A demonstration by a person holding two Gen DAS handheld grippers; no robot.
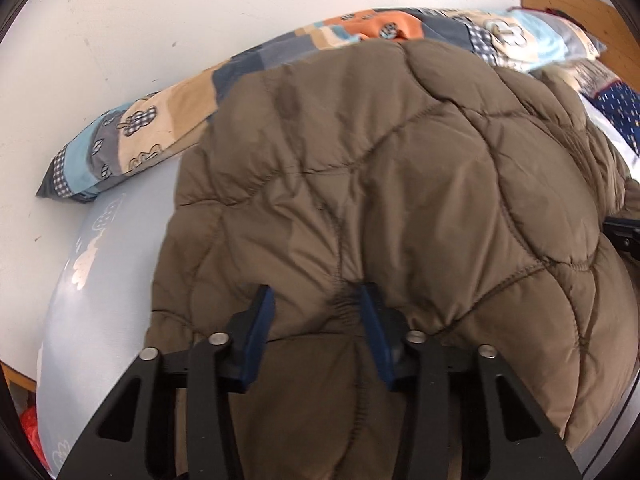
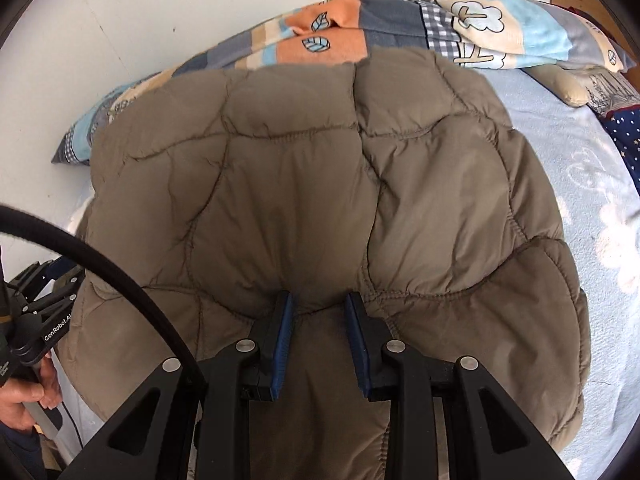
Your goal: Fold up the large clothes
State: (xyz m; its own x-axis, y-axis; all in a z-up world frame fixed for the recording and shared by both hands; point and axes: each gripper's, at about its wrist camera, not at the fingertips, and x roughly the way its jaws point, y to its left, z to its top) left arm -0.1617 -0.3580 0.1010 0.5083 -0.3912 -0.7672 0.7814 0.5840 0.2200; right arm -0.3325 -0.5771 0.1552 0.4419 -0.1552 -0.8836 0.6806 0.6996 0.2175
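Note:
A puffy olive-brown quilted jacket [image 1: 400,160] lies spread over a bed and fills most of both views [image 2: 300,180]. My left gripper [image 1: 316,296] is shut on a bulging fold of its near edge, and the cloth puckers against the blue pads [image 1: 370,320]. At the same near edge, further right, my right gripper [image 2: 320,300] pinches another fold, with fabric filling the gap between its pads [image 2: 284,328]. In the right wrist view, the left tool's black body [image 2: 52,292] shows at the far left, with a hand [image 2: 24,396] on its handle.
A patchwork quilt [image 2: 480,28] in blue, orange and cream lies along the white wall [image 1: 160,20] behind the jacket. A pale blue sheet [image 2: 580,200] covers the bed. A wooden headboard [image 1: 560,0] and a dark blue dotted cloth [image 2: 628,136] lie right. A black cable [image 2: 120,272] arcs at left.

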